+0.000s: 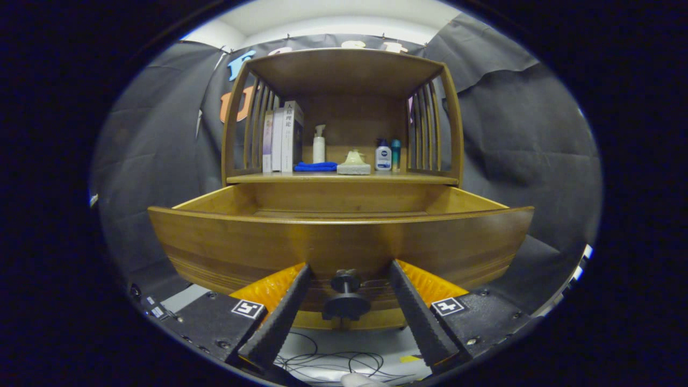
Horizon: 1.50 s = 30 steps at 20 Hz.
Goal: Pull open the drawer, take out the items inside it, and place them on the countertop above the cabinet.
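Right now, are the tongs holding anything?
No. The tongs are open, with the drawer's knob sitting between the two fingers, and neither finger is pressing on it. The drawer is already pulled out.

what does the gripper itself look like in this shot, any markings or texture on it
The gripper has two long, narrow fingers with ribbed, toothed inner faces. Each one runs back into a flat black block fixed with screws, and each block carries a small square black-and-white tag. Orange ridged parts sit behind the fingers. The fingers are open, either side of the drawer knob.
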Each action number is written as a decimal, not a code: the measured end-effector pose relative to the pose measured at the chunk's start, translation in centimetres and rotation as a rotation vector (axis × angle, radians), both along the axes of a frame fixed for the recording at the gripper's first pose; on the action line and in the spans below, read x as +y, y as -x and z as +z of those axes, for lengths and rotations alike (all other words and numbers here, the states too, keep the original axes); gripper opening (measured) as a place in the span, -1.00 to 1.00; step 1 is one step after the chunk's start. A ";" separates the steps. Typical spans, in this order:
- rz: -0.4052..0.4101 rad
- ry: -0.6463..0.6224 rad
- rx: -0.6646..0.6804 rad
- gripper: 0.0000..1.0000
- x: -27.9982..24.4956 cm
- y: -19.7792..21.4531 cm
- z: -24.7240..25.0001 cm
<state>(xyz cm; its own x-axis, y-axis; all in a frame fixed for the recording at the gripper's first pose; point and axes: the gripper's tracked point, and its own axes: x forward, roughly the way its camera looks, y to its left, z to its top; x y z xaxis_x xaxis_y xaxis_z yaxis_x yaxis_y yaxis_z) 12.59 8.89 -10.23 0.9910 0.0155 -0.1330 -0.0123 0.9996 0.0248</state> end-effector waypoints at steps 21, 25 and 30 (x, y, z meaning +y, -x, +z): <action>-0.037 0.032 -0.016 0.97 2.0 -8.7 1.9; -0.041 0.033 -0.031 0.97 2.2 -10.1 2.1; -0.039 0.037 -0.013 0.97 2.5 -12.9 2.3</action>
<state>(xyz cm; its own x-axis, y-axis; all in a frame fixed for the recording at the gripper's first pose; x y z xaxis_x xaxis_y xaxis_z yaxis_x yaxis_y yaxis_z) 25.54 11.36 -7.91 0.9924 -0.0277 -0.1199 0.0265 0.9996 -0.0120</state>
